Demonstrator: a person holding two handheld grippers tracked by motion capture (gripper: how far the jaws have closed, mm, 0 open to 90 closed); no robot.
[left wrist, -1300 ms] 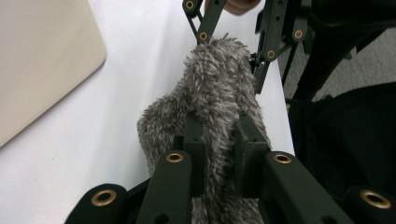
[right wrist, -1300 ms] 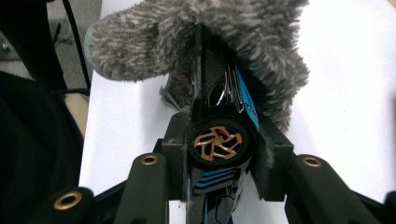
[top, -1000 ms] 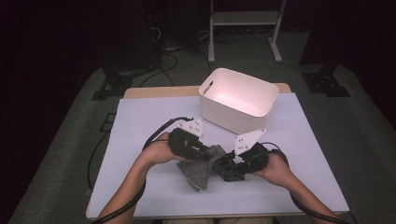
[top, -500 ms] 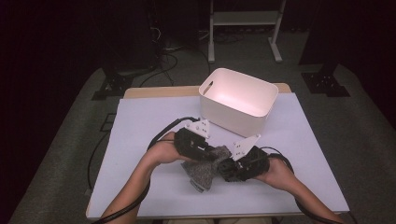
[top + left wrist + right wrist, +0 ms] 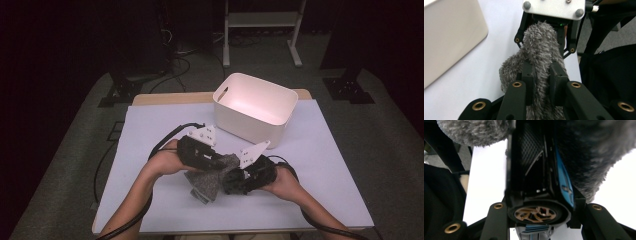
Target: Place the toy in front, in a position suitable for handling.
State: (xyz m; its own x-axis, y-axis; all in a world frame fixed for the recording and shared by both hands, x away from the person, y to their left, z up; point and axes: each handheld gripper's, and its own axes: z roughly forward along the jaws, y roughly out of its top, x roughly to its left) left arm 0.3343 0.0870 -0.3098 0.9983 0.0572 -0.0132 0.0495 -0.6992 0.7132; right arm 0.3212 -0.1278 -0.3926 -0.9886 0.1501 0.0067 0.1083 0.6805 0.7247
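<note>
left tongs [image 5: 541, 75]: clamped on grey fuzzy cloth [image 5: 536, 50].
right tongs [image 5: 541, 207]: half-open, gripping a black cylinder [image 5: 534, 170].
risk: cloth slips, 12 o'clock pull.

bin [image 5: 256, 107] on table [image 5: 150, 125], behind grippers | cloth [image 5: 210, 180] between left gripper [image 5: 220, 162] and right gripper [image 5: 229, 181], near front edge

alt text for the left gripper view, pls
The left gripper's two black jaws pinch a fuzzy grey cloth, which runs up to the right gripper opposite, under its grey plate. Below lies a pale table, with a white bin's wall at upper left.
</note>
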